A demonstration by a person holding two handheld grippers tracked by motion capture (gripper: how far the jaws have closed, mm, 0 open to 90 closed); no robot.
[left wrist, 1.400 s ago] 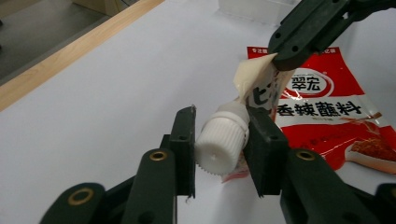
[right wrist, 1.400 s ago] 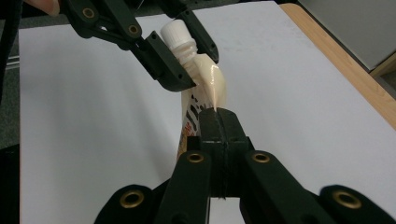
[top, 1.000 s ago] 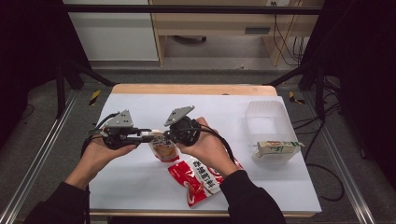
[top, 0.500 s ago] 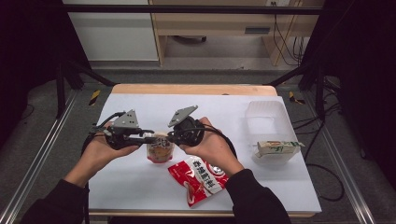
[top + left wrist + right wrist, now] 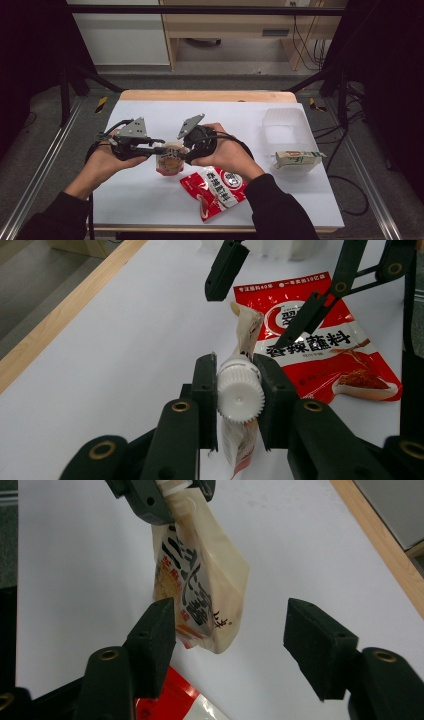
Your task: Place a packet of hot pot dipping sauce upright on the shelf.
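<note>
Left tongs clamped on white cap of pouch, pouch hanging below, held above worktop. Right tongs spread wide, jaws just been opening, pouch bottom between them, near one pad, clear of the other, no squeeze. Red bag flat on worktop just below right tongs. Clear tub and small carton well off to right of right tongs.
</note>
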